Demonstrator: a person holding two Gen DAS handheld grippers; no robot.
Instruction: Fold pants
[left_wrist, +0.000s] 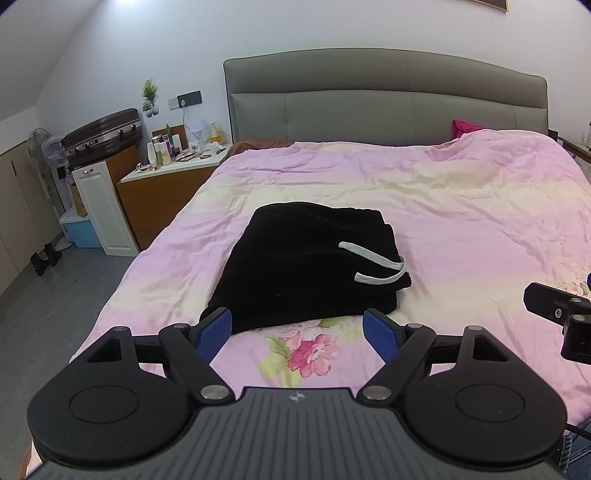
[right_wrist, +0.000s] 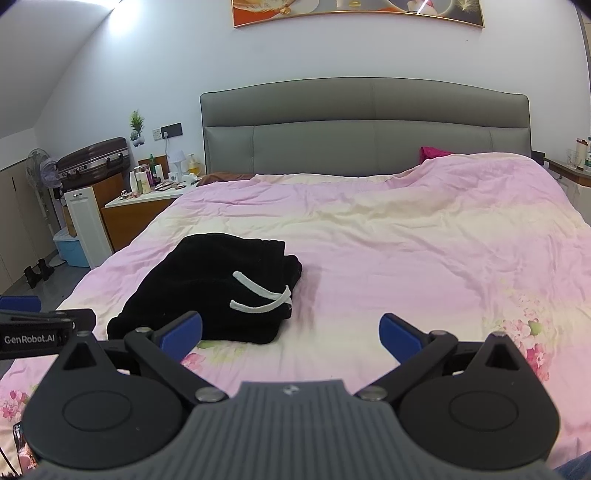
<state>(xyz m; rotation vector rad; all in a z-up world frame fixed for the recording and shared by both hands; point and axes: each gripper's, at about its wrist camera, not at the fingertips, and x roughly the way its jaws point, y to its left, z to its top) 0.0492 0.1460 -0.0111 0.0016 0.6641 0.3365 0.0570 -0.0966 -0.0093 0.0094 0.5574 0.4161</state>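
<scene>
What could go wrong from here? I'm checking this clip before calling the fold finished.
The white drawstring lies loose over the folded black pants, so a finger might snag it and pull the fold open. The quilt is soft and wrinkled, so the bundle may slump if nudged. The left gripper and right gripper are open, holding nothing.

"GenRobot.AI" stands in white letters on the left gripper, beside the pants. Nothing else is legible.

Pants on bed, nightstand left of bed.
</scene>
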